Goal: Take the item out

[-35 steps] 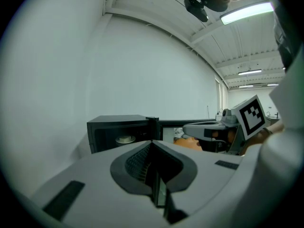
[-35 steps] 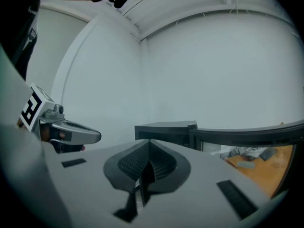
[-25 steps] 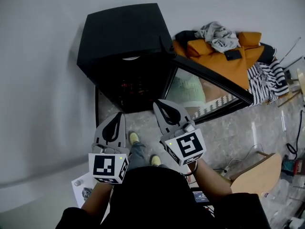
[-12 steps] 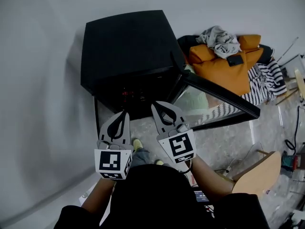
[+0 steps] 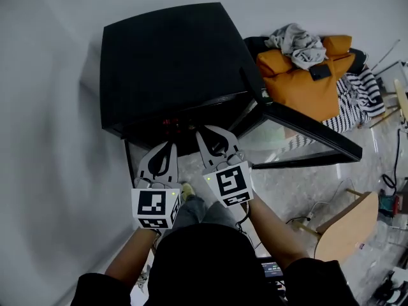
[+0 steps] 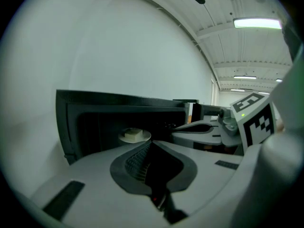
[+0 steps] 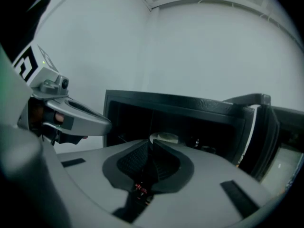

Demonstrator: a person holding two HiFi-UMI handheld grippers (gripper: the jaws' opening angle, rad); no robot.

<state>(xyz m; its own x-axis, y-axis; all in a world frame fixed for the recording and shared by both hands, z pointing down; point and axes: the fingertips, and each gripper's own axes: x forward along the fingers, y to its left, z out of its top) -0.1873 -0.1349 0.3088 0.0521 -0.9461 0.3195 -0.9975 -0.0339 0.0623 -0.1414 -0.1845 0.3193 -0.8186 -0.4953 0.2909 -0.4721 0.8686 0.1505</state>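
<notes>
Pale square block on a round white plate inside the black box-shaped cabinet, untouched beyond both sets of jaws, with the cabinet's dark glass door swung wide to the right. Left hand-held gripper pinched together on nothing; right hand-held gripper parted only to a narrow slit, having just been easing apart, nothing between, both side by side at the cabinet's mouth above the pale stone floor
</notes>
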